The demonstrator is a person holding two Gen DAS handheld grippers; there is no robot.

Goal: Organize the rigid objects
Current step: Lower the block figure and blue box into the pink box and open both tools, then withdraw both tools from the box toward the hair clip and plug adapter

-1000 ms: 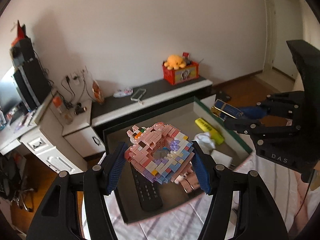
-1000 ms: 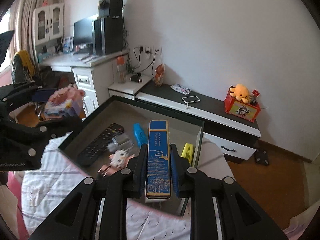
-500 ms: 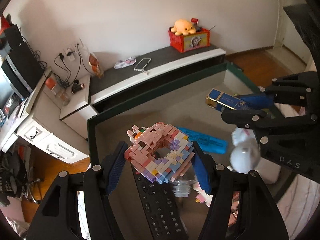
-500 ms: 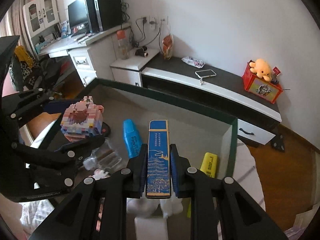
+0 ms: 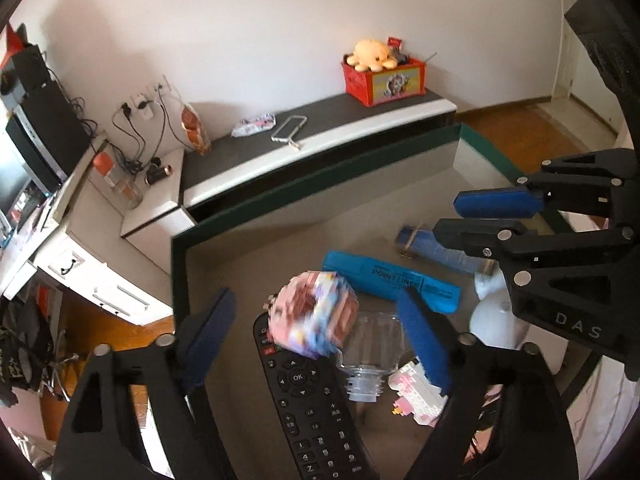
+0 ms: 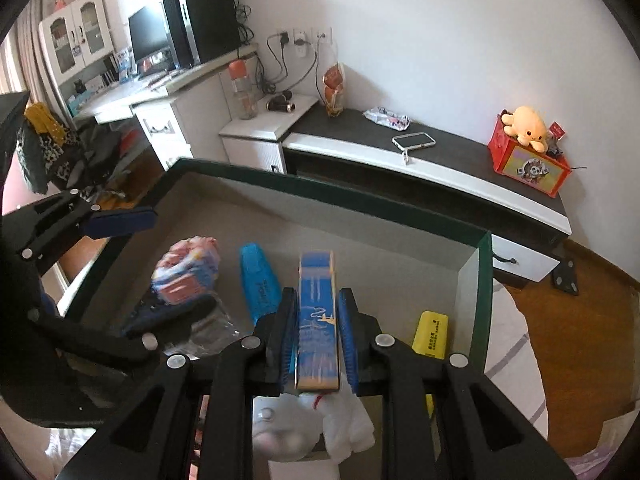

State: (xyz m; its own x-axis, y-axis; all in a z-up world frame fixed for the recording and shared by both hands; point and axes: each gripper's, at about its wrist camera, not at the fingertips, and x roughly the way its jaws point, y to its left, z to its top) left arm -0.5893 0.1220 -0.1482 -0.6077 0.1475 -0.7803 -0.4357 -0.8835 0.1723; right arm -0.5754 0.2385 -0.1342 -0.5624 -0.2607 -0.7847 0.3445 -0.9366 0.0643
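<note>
1. The left tongs (image 5: 316, 322) are spread wide, having just been opening; the pink brick figure (image 5: 314, 314) is seen blurred between the pads, touched by neither, apparently dropping onto the top of the remote control (image 5: 316, 412) inside the green-rimmed box (image 6: 328, 190).
2. The right tongs (image 6: 318, 334) have just been opening a little; the slim blue carton (image 6: 318, 312) is seen between the pads, blurred, and whether it is gripped cannot be told.
3. A tumble is judged likely: the brick figure could be bounced off the remote control and pieces knocked loose.
4. The slim blue carton could be dropped askew onto the white cloth (image 6: 340, 420) just below it in the box.
5. Within the box, a blue marker (image 6: 259, 286) lies between figure and carton, a clear bottle (image 5: 370, 354) beside the remote control, a yellow marker (image 6: 432, 334) near the right wall; free floor is scarce.
</note>
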